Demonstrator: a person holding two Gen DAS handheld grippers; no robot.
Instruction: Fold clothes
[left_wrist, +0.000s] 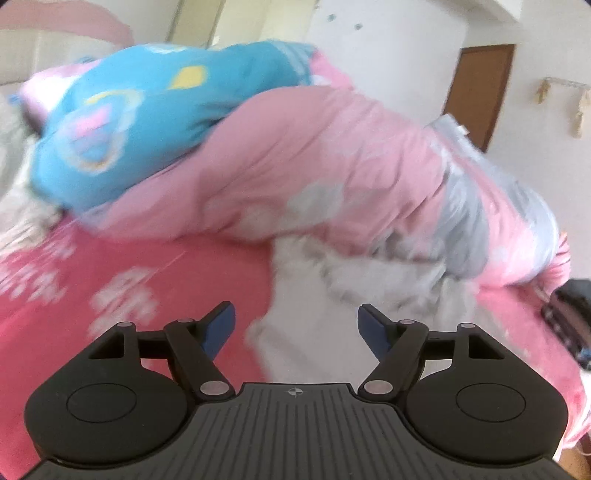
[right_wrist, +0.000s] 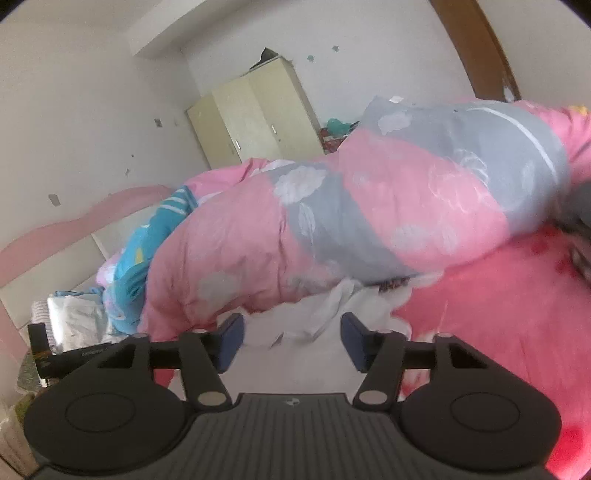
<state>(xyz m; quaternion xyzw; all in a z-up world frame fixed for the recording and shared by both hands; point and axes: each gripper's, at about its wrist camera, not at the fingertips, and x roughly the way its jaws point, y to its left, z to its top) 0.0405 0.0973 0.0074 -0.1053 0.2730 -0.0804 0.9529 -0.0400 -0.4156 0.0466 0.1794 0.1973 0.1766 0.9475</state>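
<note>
Wardrobe (right_wrist: 255, 118) in right view only

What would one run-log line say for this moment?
left claw: open, empty | right claw: open, empty | crumpled white cloth garment: on pink bedsheet, unfolded

Both wrist views look slightly downward, close over one pink quilt (left_wrist: 332, 155).

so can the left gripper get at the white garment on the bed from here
Probably yes: the left gripper is open with nothing between its fingers, and the white garment lies just ahead on the red bedspread, uncovered at its near edge.
</note>
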